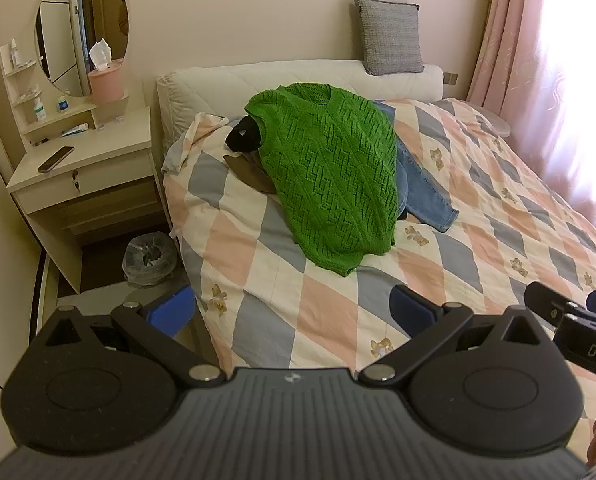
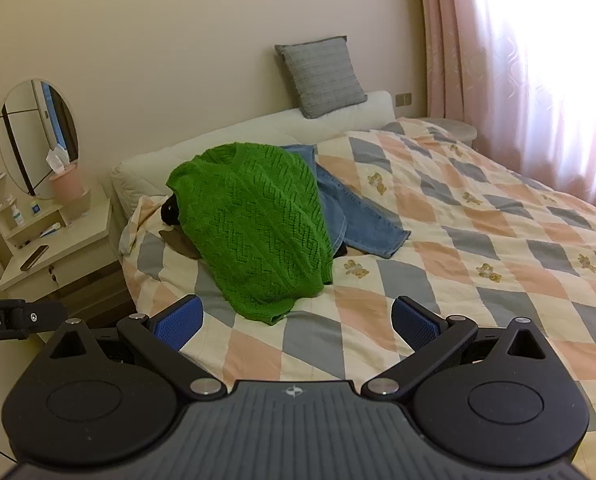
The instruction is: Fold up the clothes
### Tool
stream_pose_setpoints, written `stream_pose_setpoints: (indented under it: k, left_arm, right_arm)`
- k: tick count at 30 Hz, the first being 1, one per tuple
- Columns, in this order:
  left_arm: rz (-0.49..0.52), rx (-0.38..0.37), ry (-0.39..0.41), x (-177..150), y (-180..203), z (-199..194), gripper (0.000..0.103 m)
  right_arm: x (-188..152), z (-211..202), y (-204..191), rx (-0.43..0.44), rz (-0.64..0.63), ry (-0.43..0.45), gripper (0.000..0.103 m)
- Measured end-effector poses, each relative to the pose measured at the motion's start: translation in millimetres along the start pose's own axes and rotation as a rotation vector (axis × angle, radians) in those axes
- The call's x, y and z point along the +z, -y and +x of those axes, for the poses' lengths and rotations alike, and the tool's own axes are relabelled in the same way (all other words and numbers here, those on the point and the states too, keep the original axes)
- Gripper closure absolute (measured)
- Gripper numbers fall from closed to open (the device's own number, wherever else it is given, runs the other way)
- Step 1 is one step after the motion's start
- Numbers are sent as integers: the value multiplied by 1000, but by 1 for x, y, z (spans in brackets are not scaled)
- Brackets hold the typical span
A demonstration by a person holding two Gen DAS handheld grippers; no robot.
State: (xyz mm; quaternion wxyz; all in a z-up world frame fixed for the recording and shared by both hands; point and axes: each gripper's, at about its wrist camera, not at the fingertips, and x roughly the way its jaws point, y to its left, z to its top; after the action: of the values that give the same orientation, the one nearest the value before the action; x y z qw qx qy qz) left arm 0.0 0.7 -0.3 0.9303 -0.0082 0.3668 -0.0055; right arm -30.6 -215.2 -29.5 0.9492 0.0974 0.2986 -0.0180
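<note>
A green knit vest [image 1: 330,176] lies draped over a heap of clothes on the bed, also in the right wrist view [image 2: 253,224]. Under it lie blue jeans [image 1: 422,188] [image 2: 358,216], a black garment [image 1: 241,138] and a brown one [image 1: 249,172]. My left gripper [image 1: 293,312] is open and empty, hovering above the quilt short of the vest. My right gripper [image 2: 295,324] is open and empty, also short of the vest's hem. The right gripper's body shows at the right edge of the left wrist view [image 1: 578,320].
The checked quilt [image 1: 478,220] covers the bed. A grey cushion [image 1: 390,36] leans on the headboard. A dressing table [image 1: 85,160] with a phone [image 1: 55,159], mirror and tissue box stands left. A bin [image 1: 149,258] sits on the floor. Pink curtains [image 2: 518,60] hang at right.
</note>
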Motion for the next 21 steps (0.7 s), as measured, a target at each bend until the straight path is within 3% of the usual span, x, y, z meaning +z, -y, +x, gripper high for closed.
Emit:
stream_pose_setpoints:
  k: [21]
  left_arm:
    - [-16, 13, 1, -4, -6, 0, 0]
  right_arm:
    - [-5, 7, -13, 17, -13, -6, 0]
